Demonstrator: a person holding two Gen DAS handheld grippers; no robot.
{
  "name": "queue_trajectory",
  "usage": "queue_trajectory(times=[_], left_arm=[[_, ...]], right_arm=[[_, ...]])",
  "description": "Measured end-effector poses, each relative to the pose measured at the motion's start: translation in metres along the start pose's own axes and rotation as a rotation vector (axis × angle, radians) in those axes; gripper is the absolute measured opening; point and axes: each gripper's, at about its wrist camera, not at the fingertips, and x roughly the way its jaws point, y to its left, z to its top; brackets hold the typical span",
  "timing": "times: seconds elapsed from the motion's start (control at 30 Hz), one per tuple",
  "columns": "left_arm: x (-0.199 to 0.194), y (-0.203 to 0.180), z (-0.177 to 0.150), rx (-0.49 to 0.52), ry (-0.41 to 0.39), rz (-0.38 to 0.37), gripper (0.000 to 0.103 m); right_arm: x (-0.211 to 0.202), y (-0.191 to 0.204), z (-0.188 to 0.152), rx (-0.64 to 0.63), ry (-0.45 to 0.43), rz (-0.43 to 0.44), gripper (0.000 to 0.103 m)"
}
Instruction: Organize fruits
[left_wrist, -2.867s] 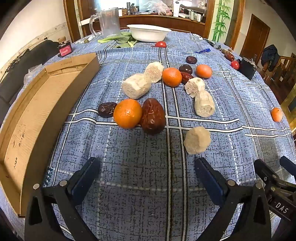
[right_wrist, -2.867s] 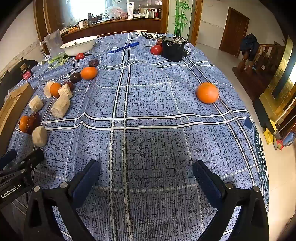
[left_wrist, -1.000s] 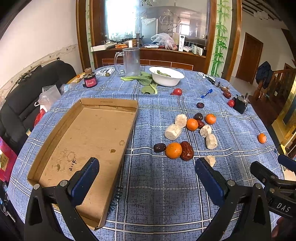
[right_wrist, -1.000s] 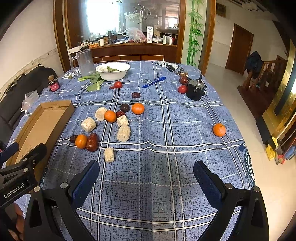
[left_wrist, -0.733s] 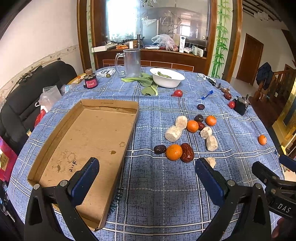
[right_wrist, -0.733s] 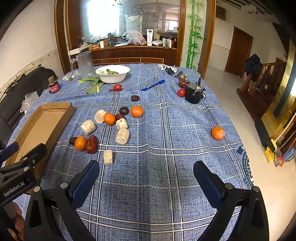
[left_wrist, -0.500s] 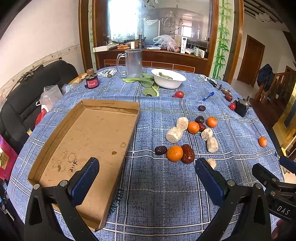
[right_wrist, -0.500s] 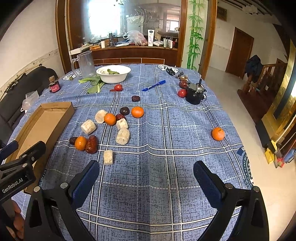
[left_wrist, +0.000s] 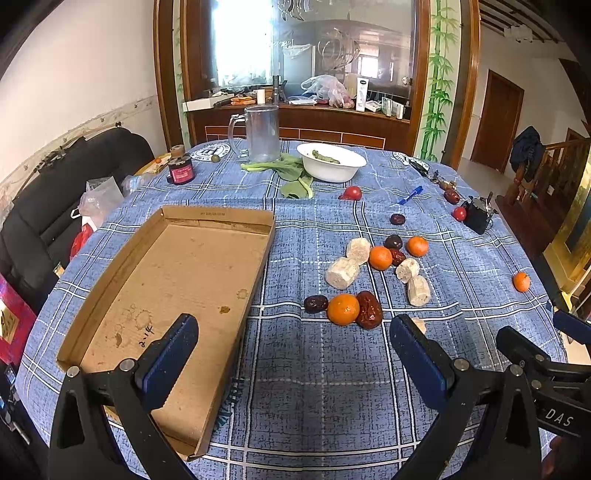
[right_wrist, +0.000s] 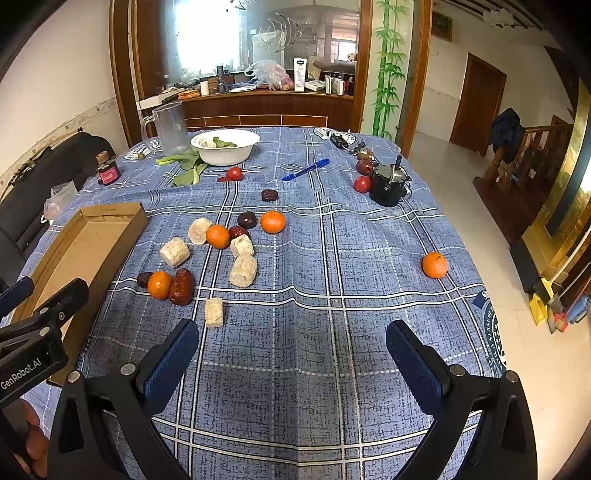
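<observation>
Both spread wide, nothing held: left claw (left_wrist: 293, 354) and right claw (right_wrist: 291, 354), above the tabletop (right_wrist: 332, 258). Nearest orange (left_wrist: 343, 309) just right of the cardboard tray (left_wrist: 177, 280), touching a date (left_wrist: 369, 309). Probably light, firm, round and rolling; best pinched across the middle.

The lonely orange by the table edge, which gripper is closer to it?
Right. The lone orange lies ahead of the right gripper, slightly to its right. The left gripper sits farther off beside the cardboard tray, with the orange far to its right.
</observation>
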Motion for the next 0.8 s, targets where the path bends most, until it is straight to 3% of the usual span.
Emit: queue_trajectory(times=[0.8], left_arm=[[0.01, -0.007, -0.002, 0.014, 0.023, -0.003, 0.103]], right_arm=[[0.012, -0.007, 0.0, 0.011, 0.02, -0.002, 0.102]])
